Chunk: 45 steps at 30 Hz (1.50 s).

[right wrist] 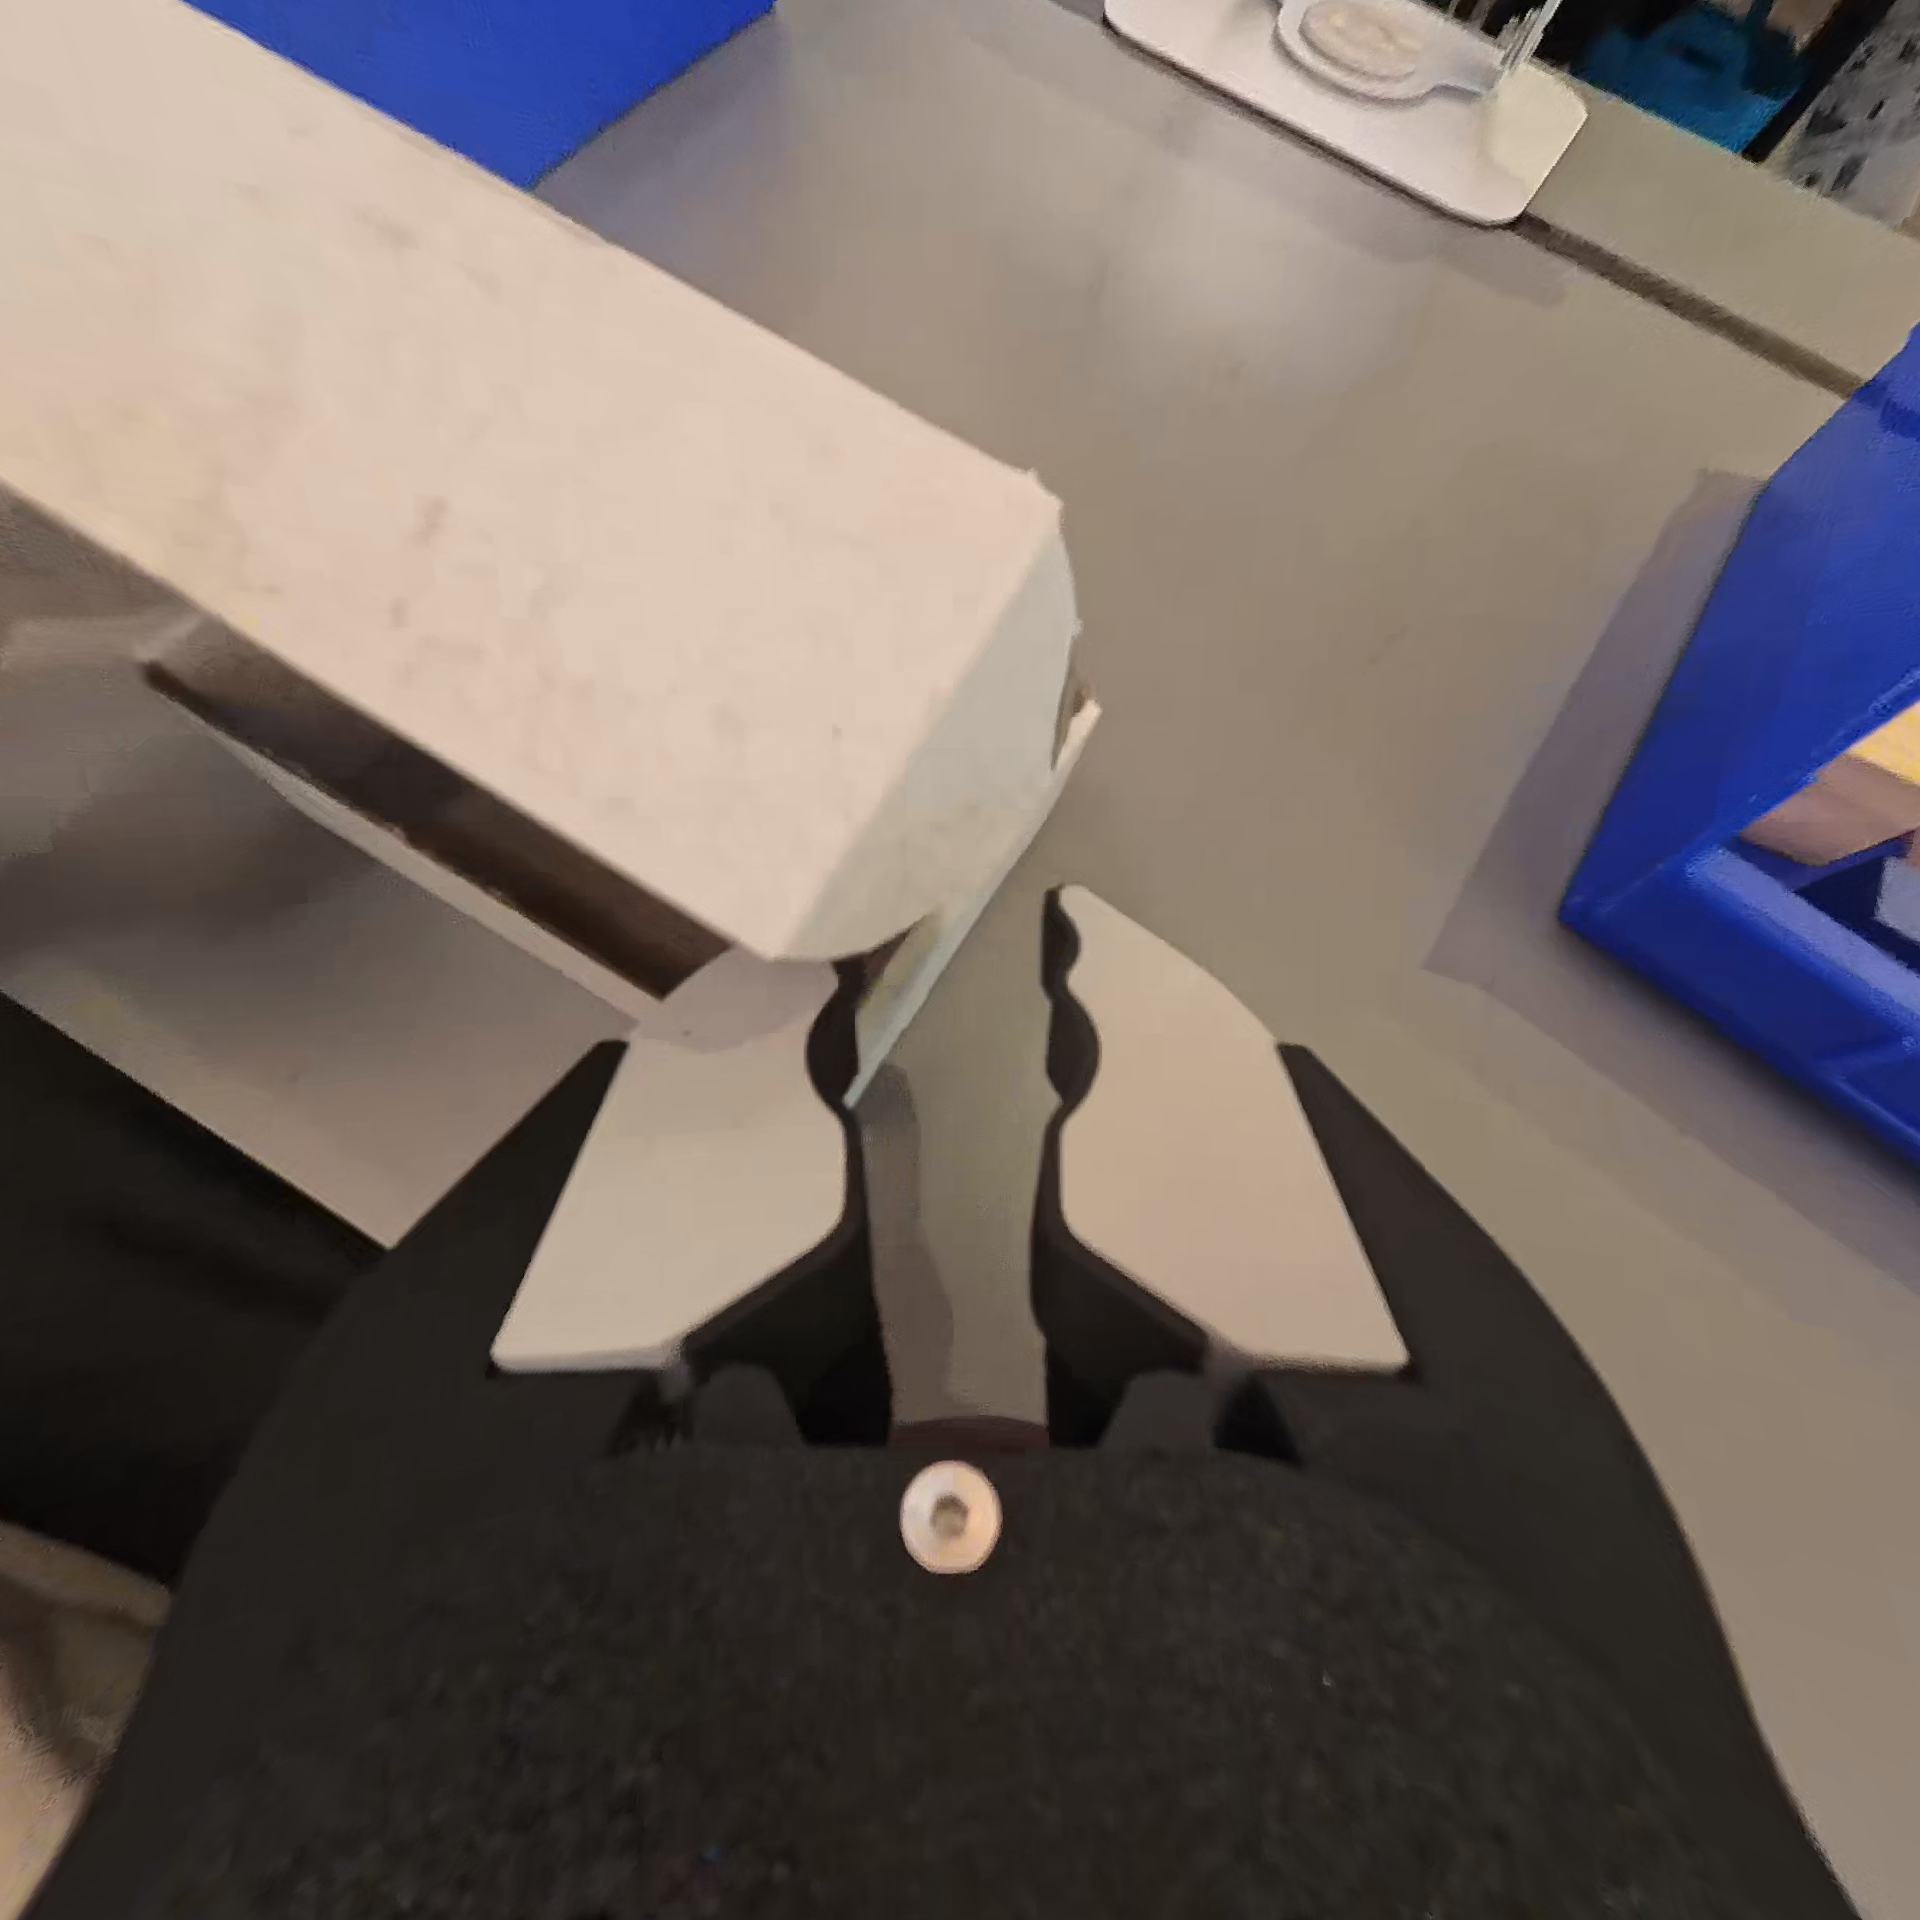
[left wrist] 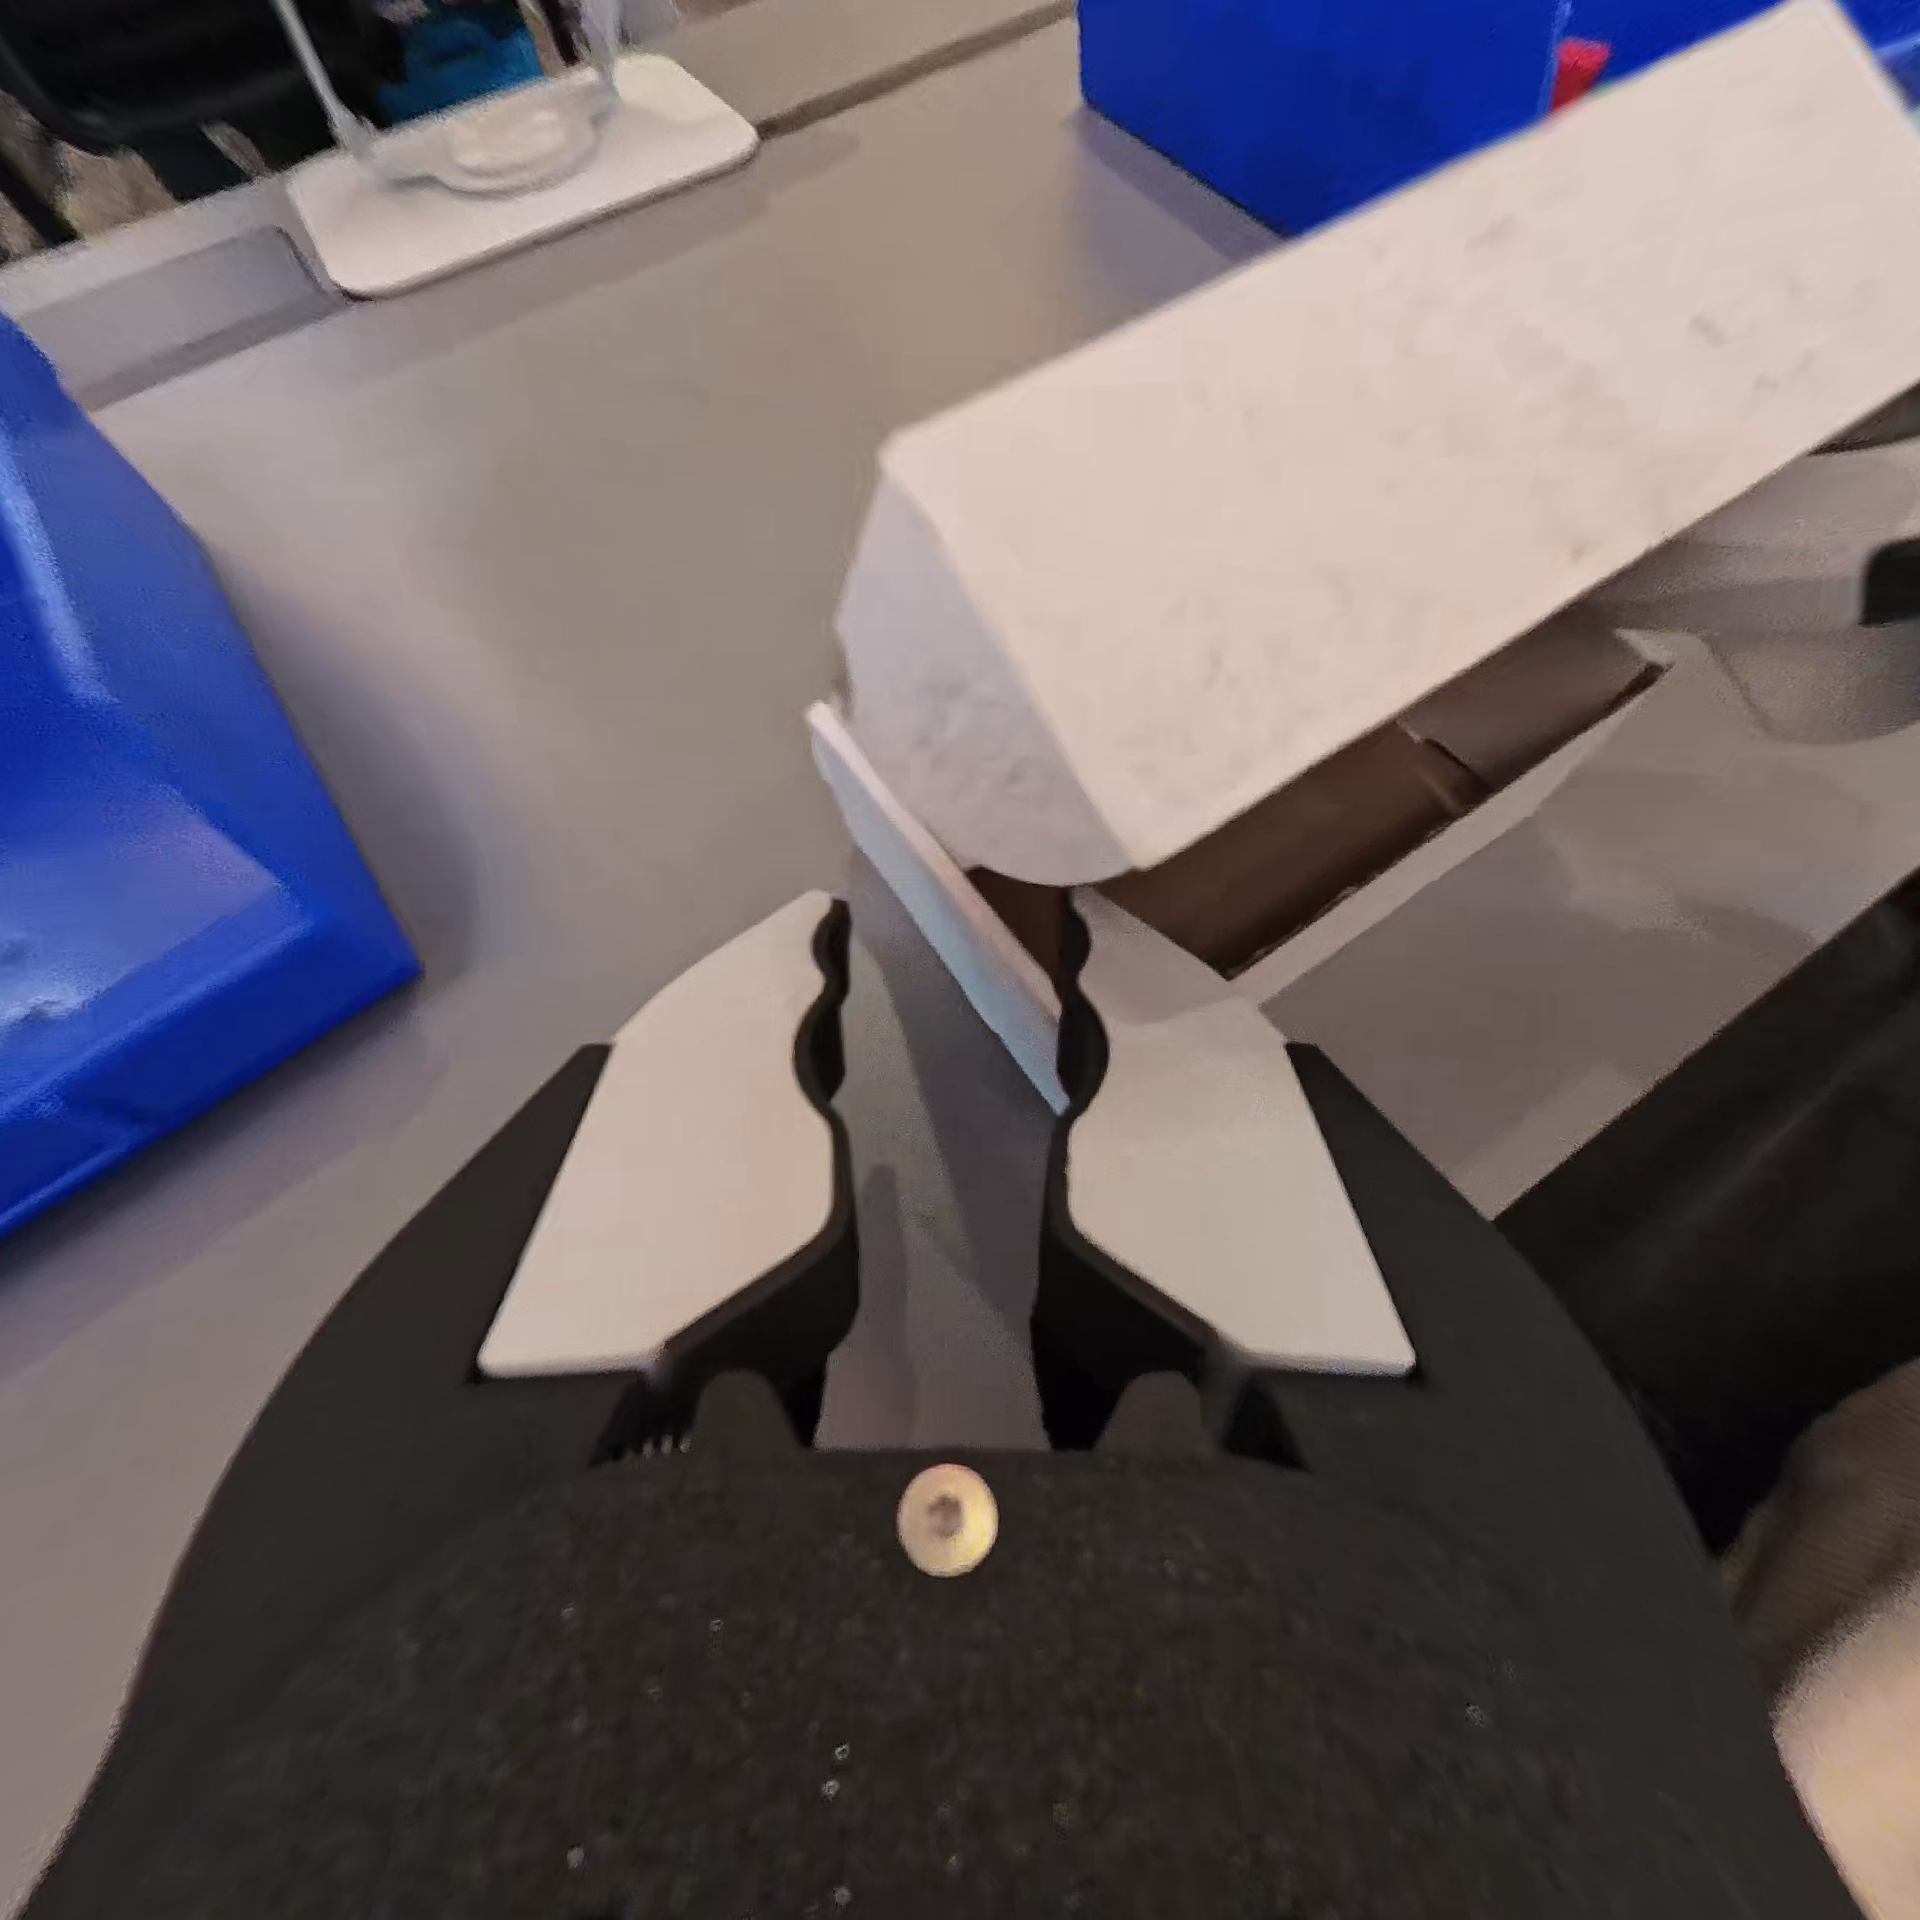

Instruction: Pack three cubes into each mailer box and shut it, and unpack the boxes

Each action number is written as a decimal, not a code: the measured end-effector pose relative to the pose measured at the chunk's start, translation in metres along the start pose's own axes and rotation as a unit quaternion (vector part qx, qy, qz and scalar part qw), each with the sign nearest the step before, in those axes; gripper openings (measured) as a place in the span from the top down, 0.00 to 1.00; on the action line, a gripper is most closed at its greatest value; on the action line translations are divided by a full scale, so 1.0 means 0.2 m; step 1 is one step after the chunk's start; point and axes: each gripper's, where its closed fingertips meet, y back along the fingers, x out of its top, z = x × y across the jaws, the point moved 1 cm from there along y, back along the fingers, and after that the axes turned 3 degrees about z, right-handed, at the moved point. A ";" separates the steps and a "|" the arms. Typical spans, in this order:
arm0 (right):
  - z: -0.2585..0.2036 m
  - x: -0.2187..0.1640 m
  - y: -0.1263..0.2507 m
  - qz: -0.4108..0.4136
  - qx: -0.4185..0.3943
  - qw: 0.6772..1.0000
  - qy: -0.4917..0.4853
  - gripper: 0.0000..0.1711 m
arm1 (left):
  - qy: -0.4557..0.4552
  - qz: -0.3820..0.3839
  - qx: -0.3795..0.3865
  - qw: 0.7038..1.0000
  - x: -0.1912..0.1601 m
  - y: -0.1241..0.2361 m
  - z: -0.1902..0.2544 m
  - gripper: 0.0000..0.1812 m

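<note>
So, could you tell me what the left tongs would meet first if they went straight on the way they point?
Probably the white cardboard mailer box: its thin side flap already lies between the open left tongs, with the box's end right behind it. Depth is blurred, so contact is unclear.

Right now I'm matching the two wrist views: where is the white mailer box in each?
Left wrist view: mailer box upper right, lid partly open.
Right wrist view: mailer box upper left, running off the left edge.
Shared landmark: white flat stand on the far table.
</note>
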 end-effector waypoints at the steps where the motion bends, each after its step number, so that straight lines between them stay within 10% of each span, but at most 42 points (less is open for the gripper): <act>1: 0.01 0.01 0.03 0.009 -0.008 1.000 0.014 0.79 | -0.009 0.014 0.012 1.000 0.03 0.02 -0.02 0.77; 12: 0.01 0.17 0.16 0.155 -0.113 0.967 0.166 0.94 | -0.157 0.130 0.066 0.977 0.25 0.18 0.13 0.86; 28: -0.15 -0.18 0.02 -0.029 0.079 0.996 0.023 0.96 | -0.121 -0.043 -0.001 0.992 -0.13 0.09 0.17 0.92; 45: -0.08 -0.19 -0.13 -0.029 0.011 0.992 0.125 0.95 | -0.114 -0.077 0.002 0.990 -0.19 -0.09 0.10 0.85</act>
